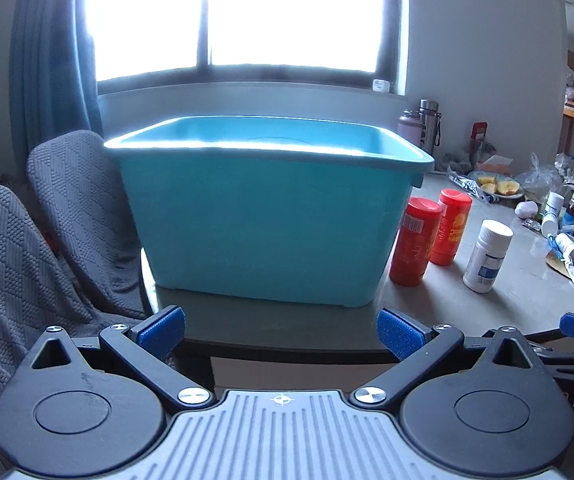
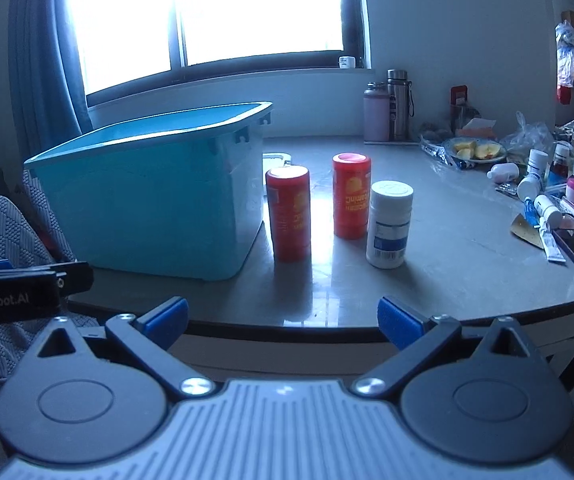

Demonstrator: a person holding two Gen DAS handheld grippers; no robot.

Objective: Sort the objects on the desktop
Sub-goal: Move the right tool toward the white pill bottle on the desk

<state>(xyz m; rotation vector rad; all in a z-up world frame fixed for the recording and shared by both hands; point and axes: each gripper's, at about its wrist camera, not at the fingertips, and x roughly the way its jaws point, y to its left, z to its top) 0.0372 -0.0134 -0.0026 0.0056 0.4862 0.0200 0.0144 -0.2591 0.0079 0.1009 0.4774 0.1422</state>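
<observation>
A large teal plastic bin (image 1: 263,216) stands on the grey table (image 1: 507,292), straight ahead of my left gripper (image 1: 281,332), which is open and empty near the table's front edge. Right of the bin stand two red canisters (image 1: 415,240) (image 1: 451,226) and a white pill bottle (image 1: 487,256). In the right wrist view my right gripper (image 2: 283,322) is open and empty at the table edge. It faces the near red canister (image 2: 289,214), the far red canister (image 2: 350,196) and the white bottle (image 2: 390,224), with the bin (image 2: 147,196) on the left.
Small bottles, tubes and packets (image 2: 547,196) clutter the table's right side. A plate of cut fruit (image 2: 475,150) and two flasks (image 2: 387,106) stand at the back. Chairs with grey covers (image 1: 47,220) stand left of the table. The left gripper's finger (image 2: 27,280) shows at the left edge.
</observation>
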